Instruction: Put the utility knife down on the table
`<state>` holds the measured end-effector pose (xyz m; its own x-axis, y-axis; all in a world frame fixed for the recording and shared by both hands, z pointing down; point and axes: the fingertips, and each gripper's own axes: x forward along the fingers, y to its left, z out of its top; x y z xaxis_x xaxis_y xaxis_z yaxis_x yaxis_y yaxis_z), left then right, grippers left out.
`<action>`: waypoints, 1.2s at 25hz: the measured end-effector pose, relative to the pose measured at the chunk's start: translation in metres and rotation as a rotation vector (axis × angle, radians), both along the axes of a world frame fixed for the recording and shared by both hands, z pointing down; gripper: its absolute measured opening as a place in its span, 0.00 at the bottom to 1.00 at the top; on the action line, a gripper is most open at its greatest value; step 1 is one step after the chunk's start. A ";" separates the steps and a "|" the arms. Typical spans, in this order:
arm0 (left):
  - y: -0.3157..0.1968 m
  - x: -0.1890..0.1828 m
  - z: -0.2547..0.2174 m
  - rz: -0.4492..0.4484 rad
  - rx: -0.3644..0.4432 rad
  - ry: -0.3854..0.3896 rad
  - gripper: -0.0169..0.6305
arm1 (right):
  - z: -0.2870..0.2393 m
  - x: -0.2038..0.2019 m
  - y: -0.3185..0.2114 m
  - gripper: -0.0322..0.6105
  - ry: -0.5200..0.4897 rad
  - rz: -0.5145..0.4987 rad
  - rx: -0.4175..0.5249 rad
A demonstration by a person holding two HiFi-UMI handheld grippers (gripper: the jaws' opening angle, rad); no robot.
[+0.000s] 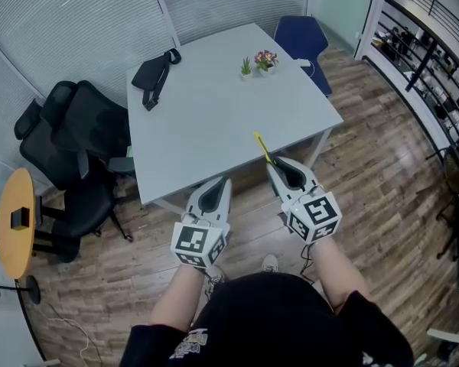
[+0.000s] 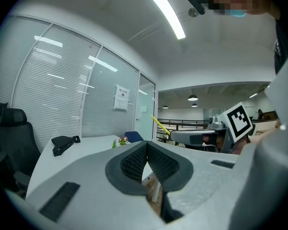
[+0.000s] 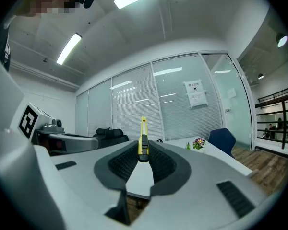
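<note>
- Delivery is the step in hand, as I judge it. The utility knife (image 1: 262, 147) is not yet on the table (image 1: 214, 113). The right gripper (image 1: 275, 167) has it clamped by one end, at the table's near edge.
- The left gripper (image 1: 222, 183) hangs just beside the right one, its jaws pressed together with nothing between them.
- The next move would be to carry the knife forward over bare tabletop, lower it until it lies flat, then part the jaws. The near half looks free; a black bag (image 1: 154, 75) and small potted plants (image 1: 258, 62) sit well away at the far side.
- The knife's long axis runs in line with the right gripper's jaws. Its free yellow end sticks out past the jaw tips, pointing away from the person across the table edge, and it seems tilted upward rather than level.
</note>
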<state>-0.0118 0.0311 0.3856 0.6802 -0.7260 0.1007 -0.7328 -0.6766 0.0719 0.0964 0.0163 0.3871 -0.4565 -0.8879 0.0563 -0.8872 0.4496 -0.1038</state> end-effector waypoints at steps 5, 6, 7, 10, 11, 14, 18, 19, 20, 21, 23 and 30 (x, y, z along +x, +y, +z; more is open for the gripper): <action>0.001 0.023 0.001 -0.035 -0.002 0.006 0.03 | 0.000 0.025 -0.003 0.16 -0.003 -0.028 -0.001; 0.001 0.026 0.000 -0.041 -0.002 0.008 0.03 | 0.000 0.029 -0.004 0.16 -0.004 -0.033 -0.002; 0.001 0.030 0.000 -0.045 -0.003 0.009 0.03 | 0.000 0.032 -0.005 0.16 -0.004 -0.037 -0.002; 0.001 0.040 0.000 -0.048 -0.005 0.006 0.03 | 0.001 0.043 -0.007 0.16 -0.007 -0.043 -0.006; 0.000 0.043 0.001 -0.047 -0.006 0.003 0.03 | 0.001 0.046 -0.009 0.16 -0.011 -0.043 -0.009; -0.003 0.049 0.000 -0.048 -0.006 -0.001 0.03 | 0.003 0.053 -0.011 0.16 -0.022 -0.044 -0.017; -0.008 0.052 0.002 -0.049 -0.007 -0.001 0.03 | 0.007 0.057 -0.017 0.16 -0.032 -0.042 -0.025; -0.010 0.052 0.002 -0.049 -0.008 -0.002 0.03 | 0.008 0.057 -0.019 0.16 -0.035 -0.042 -0.028; -0.012 0.052 0.003 -0.049 -0.010 -0.002 0.03 | 0.009 0.057 -0.022 0.16 -0.038 -0.041 -0.031; -0.016 0.052 0.003 -0.047 -0.010 -0.002 0.03 | 0.009 0.057 -0.025 0.16 -0.038 -0.040 -0.032; -0.023 0.050 0.004 -0.044 -0.011 -0.002 0.03 | 0.009 0.056 -0.032 0.16 -0.037 -0.038 -0.033; -0.059 0.038 0.005 -0.036 -0.010 0.014 0.03 | 0.010 0.044 -0.066 0.16 -0.020 -0.028 -0.034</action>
